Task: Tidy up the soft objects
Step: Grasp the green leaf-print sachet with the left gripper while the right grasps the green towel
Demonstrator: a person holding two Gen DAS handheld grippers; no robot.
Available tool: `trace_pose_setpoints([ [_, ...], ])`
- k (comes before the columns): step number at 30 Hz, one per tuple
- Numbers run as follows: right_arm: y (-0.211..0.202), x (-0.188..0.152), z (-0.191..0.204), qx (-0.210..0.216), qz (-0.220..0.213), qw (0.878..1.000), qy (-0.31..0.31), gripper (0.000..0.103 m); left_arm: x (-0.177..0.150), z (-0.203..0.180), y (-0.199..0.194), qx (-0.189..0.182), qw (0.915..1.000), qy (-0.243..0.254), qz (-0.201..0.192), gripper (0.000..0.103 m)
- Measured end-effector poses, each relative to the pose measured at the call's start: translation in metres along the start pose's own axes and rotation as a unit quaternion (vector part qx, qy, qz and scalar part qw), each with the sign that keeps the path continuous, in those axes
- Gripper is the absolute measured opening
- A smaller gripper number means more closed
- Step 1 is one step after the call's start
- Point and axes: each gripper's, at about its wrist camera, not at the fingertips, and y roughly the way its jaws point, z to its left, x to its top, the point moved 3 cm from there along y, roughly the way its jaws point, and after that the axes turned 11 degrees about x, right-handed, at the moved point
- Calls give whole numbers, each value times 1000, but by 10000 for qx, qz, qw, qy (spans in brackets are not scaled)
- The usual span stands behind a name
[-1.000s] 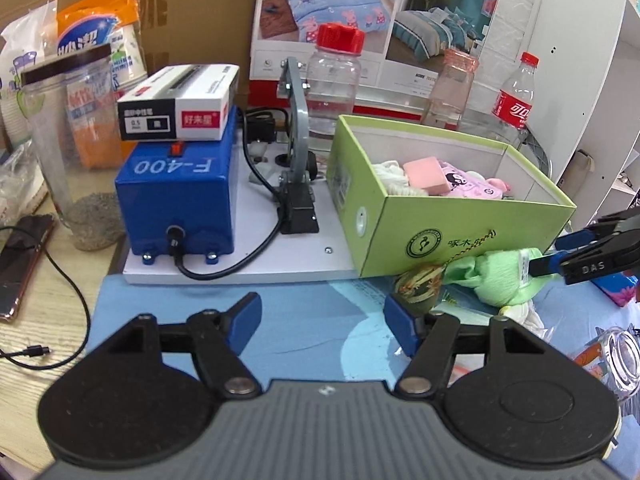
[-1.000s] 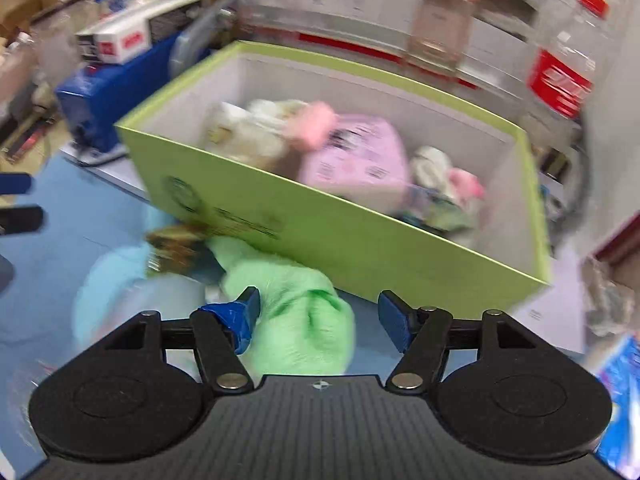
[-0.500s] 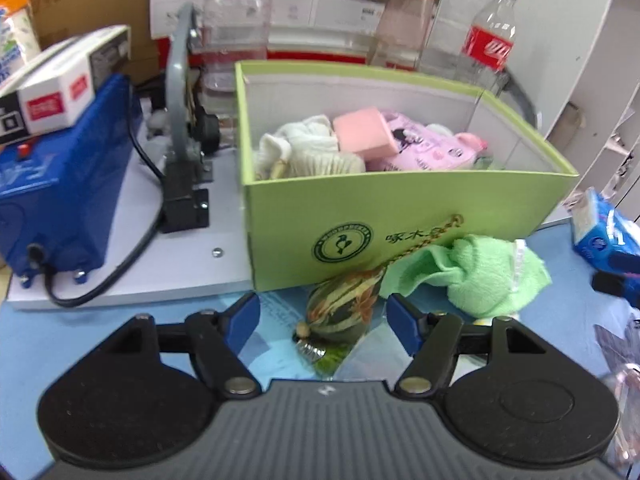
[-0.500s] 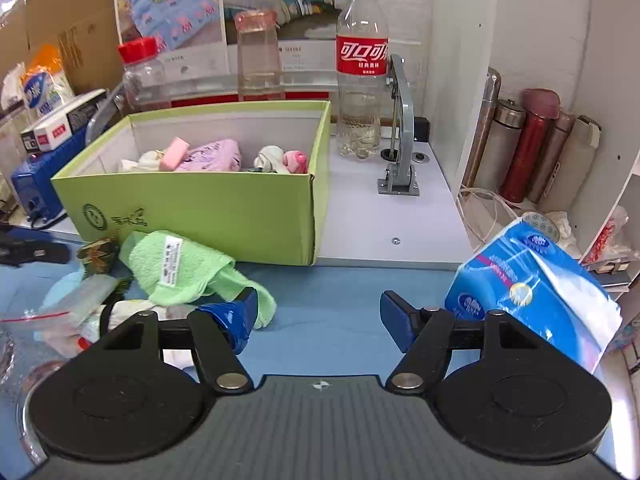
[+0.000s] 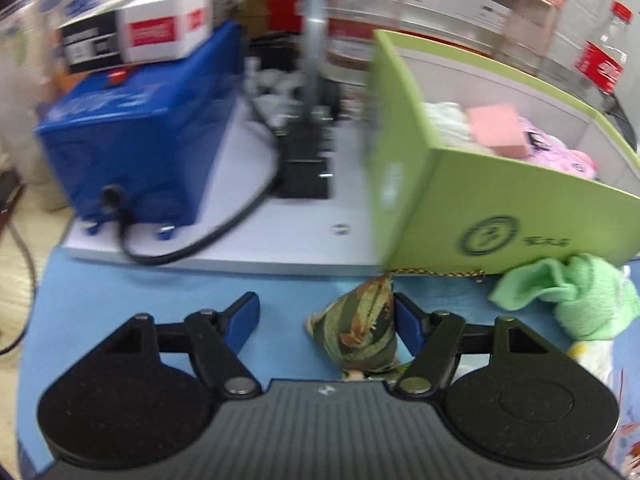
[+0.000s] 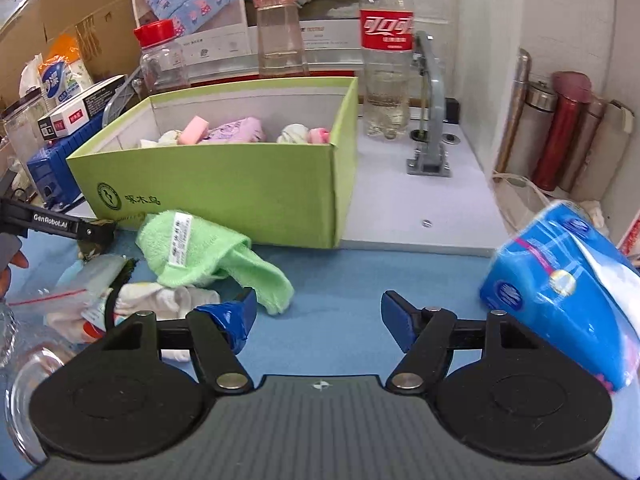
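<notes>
A green cardboard box [image 5: 500, 216] [image 6: 224, 196] holds several soft things: a pink sponge [image 5: 498, 130], white socks and a pink pouch [image 6: 236, 134]. My left gripper [image 5: 324, 316] is open, with a green patterned fabric sachet [image 5: 360, 328] between its fingers, against the right finger, on the blue mat. A light green towel [image 5: 572, 300] [image 6: 200, 252] lies in front of the box. My right gripper [image 6: 316, 312] is open and empty over the blue mat, right of the towel. The left gripper also shows at the left edge of the right wrist view [image 6: 60, 226].
A blue machine [image 5: 132, 148] with a white carton on it stands left of the box. A blue tissue pack [image 6: 560, 296] lies at the right. Bottles [image 6: 386, 52] stand behind the box, flasks [image 6: 568, 132] on a shelf. A plastic bag and white cloth [image 6: 120, 300] lie at the left.
My left gripper has moved forward and left so the sachet now sits between its fingers. My right gripper has pulled back from the towel and stays open.
</notes>
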Motion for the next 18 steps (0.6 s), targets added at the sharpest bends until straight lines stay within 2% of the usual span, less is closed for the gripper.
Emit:
trace_pose_setpoints([
  [2,8,10,12,239,53,9997,-76,55,-3,17,-2,125,9999,-119,-2,71],
  [5,24,28,30,419,210,9987,-188,55,-8,41,-9,-2,9990,-444,36,71],
  [12,68,53,69,224,941,9935,-606,56,-17,62,-30,-349,9971,-654,-178,71],
  [15,82,57,79,-28,1206,9901,-714,57,-22,71,-35,-519,9958,-729,-205,71],
  [18,98,61,84,-67,1638,9832,-806,57,-26,82,-37,-621,9945,-821,-209,71],
])
